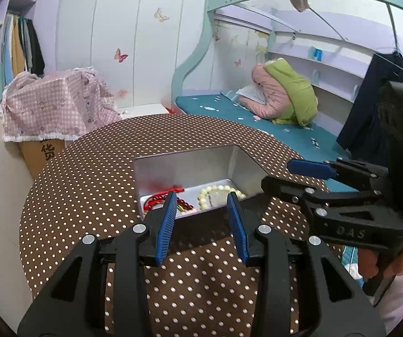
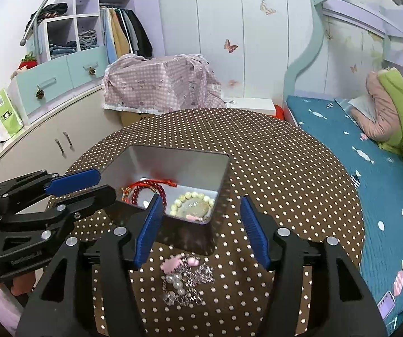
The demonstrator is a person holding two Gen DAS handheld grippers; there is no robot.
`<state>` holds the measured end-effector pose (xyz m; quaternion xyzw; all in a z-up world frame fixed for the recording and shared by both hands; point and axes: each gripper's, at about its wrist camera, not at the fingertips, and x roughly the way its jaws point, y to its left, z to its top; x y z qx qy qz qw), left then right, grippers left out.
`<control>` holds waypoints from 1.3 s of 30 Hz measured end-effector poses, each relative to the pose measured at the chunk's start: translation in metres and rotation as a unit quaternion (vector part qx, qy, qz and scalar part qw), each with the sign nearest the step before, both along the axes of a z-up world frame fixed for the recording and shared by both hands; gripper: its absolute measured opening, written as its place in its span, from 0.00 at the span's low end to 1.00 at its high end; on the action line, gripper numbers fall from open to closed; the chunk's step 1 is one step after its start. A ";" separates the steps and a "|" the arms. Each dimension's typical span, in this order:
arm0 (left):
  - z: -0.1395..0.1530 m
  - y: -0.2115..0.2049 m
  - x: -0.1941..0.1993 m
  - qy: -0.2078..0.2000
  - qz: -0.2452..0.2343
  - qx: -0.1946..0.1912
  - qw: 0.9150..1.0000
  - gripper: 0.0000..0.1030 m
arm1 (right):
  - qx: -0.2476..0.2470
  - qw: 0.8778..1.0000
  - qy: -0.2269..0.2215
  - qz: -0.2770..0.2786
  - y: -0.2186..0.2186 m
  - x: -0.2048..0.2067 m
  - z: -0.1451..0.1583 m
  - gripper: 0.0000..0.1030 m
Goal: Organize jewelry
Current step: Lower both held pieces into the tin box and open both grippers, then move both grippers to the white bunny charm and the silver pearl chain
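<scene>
1. Left gripper point(image 1: 201, 219): matte black plastic arms with silver rivets, two ribbed blue pads spread apart, nothing between them. It hovers over the table just short of the tin's near wall. In the right wrist view it pokes in from the left side point(image 2: 89, 185), fingers aimed at the tin's left corner.
2. Metal tin point(image 2: 223, 168): one rectangular box, brushed silver, shiny inner walls, rounded corners. It sits on the round table point(image 2: 285, 168), which wears a brown cloth dotted with small white spots. Its long axis runs roughly left to right in the left wrist view.
3. Inside the tin, left half: a red bead bracelet point(image 2: 145, 189) tangled with red cord, glossy round beads. How many strands there are is hard to tell.
4. Inside the tin, right half: one cream bead bracelet point(image 2: 191, 203), chunky pearly beads in a closed loop lying flat.
5. Loose jewelry pile point(image 2: 186, 278): on the cloth in front of the tin, silvery chain, a few round pearls, two pink charm bits. It's blurry, so no exact count.
6. Right gripper point(image 2: 201, 230): same black-and-blue build, fingers wide apart, empty, above the pile.
</scene>
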<state>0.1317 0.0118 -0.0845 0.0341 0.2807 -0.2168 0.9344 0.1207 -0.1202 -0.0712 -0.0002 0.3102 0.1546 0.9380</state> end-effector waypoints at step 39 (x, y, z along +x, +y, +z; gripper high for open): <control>-0.065 -0.050 0.017 0.100 -0.018 0.081 0.992 0.11 | 0.007 0.998 0.043 -0.051 -0.041 -0.020 -0.035 0.61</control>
